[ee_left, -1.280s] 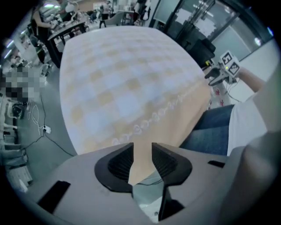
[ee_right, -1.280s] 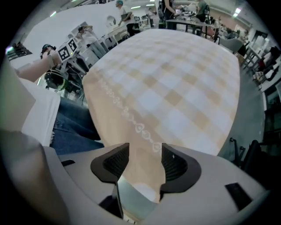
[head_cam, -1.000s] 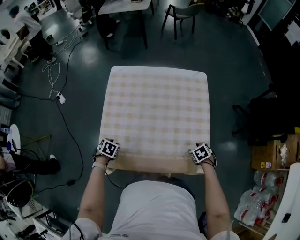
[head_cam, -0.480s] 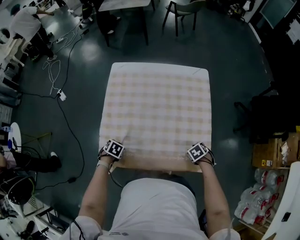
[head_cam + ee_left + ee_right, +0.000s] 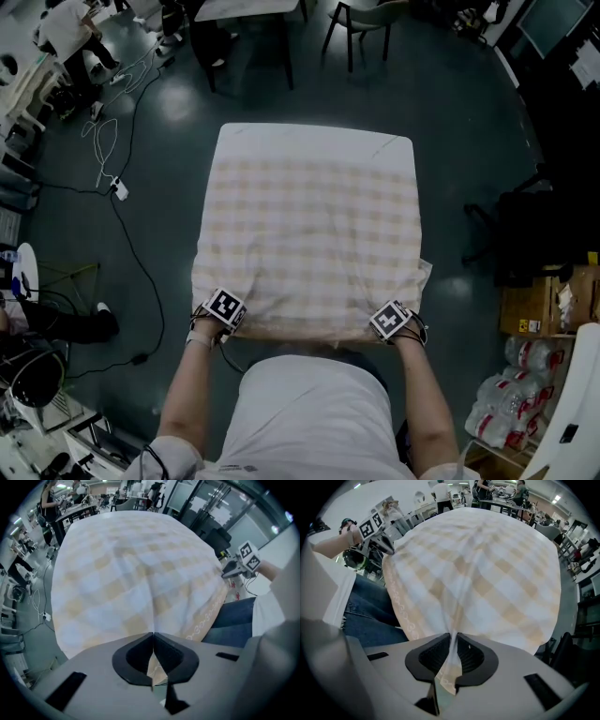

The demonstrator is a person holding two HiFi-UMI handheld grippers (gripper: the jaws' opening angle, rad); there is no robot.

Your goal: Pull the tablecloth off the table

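A pale checked tablecloth (image 5: 314, 225) with a beige patterned border covers the square table. My left gripper (image 5: 228, 317) pinches the cloth at its near left corner; its jaws have just been closing and now press a fold of tablecloth (image 5: 140, 583) between them. My right gripper (image 5: 387, 327) holds the near right corner; its jaws have just been closing too and clamp a bunched strip of tablecloth (image 5: 487, 559). Creases run from both grips toward the far side, and the right edge of the cloth bulges out past the table.
Dark floor surrounds the table. Cables (image 5: 117, 202) lie on the floor at left. A chair (image 5: 361, 28) and another table (image 5: 248, 14) stand beyond the far edge. Cardboard boxes (image 5: 544, 305) and packed bottles (image 5: 511, 403) sit at right. My legs are against the near edge.
Both grippers moved in along the near edge and closed on the cloth. The cloth now bunches at both grips and its right near corner has slid outward past the table.
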